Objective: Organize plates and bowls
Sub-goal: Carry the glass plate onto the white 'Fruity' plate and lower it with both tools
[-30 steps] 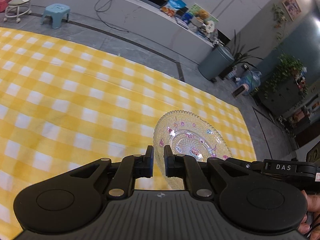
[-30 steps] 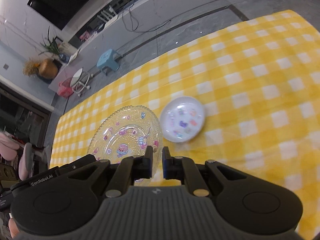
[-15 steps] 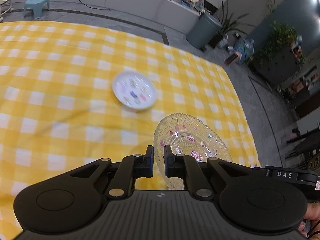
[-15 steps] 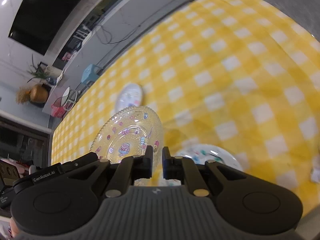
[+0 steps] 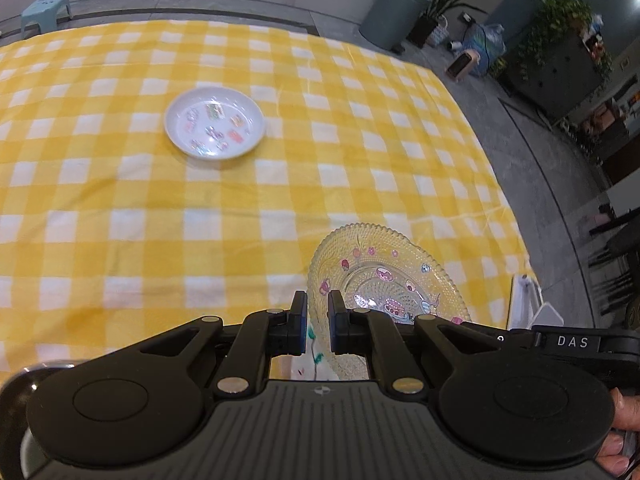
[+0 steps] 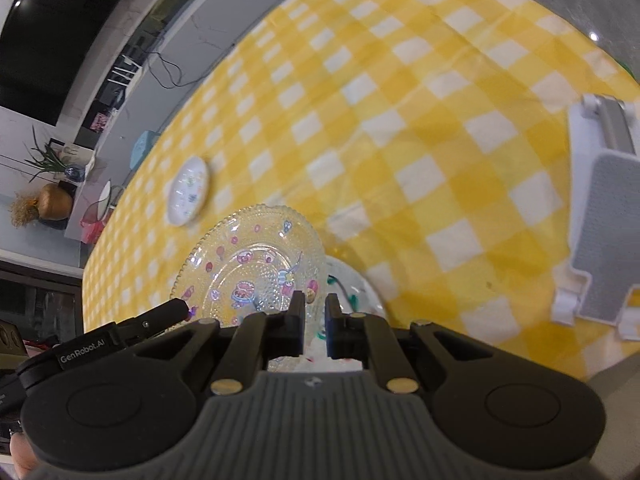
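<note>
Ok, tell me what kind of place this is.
Probably a home living or dining area. A table under a yellow checked tablecloth bears a small white plate, a grey bin and potted plants stand on the floor beyond, and a dark screen hangs on the wall.

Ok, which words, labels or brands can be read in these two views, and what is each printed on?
"DAS": white letters on the right tool's body, seen in the left wrist view.
"GenRobot.AI": on the left tool's body, seen in the right wrist view.
The stickers on the glass plate and the white plate are pictures; any text there is too small to read.
Nothing else is legible.
</note>
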